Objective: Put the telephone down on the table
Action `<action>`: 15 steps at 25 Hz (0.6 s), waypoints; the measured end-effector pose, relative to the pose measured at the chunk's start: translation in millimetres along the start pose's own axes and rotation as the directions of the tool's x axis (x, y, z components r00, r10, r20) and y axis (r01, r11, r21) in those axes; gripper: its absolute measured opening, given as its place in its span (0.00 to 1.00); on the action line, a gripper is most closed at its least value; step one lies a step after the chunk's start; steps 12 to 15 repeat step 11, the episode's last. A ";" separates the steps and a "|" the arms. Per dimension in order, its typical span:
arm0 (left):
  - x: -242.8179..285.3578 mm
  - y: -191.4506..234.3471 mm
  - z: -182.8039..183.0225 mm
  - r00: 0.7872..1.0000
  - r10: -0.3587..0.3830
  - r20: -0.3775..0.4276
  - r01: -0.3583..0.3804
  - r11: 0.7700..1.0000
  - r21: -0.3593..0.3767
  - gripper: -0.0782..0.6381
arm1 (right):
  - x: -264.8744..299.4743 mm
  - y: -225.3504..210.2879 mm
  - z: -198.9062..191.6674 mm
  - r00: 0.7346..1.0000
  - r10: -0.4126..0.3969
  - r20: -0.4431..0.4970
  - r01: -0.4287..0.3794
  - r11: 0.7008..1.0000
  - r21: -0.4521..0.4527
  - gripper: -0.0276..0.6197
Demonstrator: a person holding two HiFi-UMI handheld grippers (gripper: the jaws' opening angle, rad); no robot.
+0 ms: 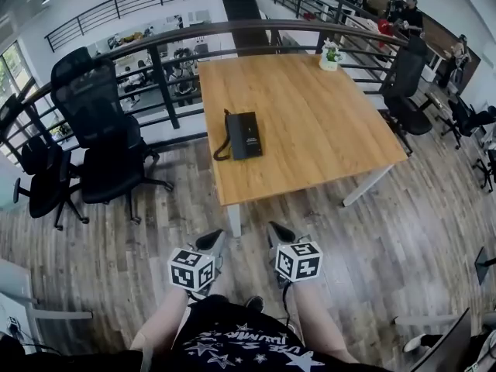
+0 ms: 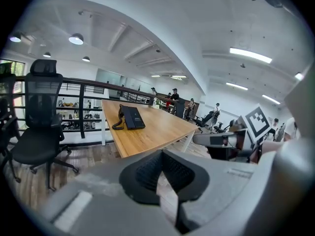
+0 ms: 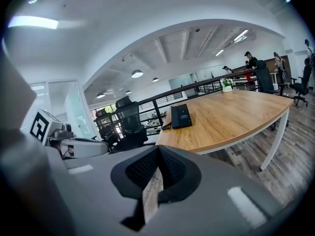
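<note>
Left tool (image 1: 211, 241) and right tool (image 1: 280, 235) are held forward side by side, angled down, jaws pressed together, empty. A black corded telephone (image 1: 245, 135) lies flat on the wooden surface (image 1: 325, 122).

No text reads with certainty.
- Dark shirt (image 1: 240, 339), bottom of head view: white block letters among white stars, upside down, partly cut by frame edge. Word not legible.
- Cube on left claw (image 1: 211, 242), cube on right claw (image 1: 280, 233): black-and-white square code patterns, no letters or digits. Same patterns show in both gripper views.
- Telephone (image 1: 244, 135) on counter (image 1: 325, 130): small pale mark on face, too small to read.
</note>
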State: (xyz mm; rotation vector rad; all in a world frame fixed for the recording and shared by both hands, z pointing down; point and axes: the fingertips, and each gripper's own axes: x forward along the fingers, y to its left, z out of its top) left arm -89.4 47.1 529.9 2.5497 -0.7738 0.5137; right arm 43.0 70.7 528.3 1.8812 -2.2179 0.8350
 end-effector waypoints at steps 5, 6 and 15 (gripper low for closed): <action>4.9 6.3 11.2 0.999 -0.042 -0.012 0.042 0.999 0.004 0.11 | 10.0 2.2 7.9 0.999 -0.038 -0.018 0.038 0.999 0.016 0.04; 1.1 8.7 13.5 0.999 -0.048 -0.009 0.048 0.999 0.008 0.11 | 11.0 6.9 9.9 0.999 -0.042 -0.014 0.042 0.999 0.014 0.04; -29.5 33.9 20.4 0.998 -0.053 0.026 0.053 0.999 0.009 0.11 | 20.2 41.2 16.7 0.998 -0.055 0.014 0.055 0.998 0.001 0.04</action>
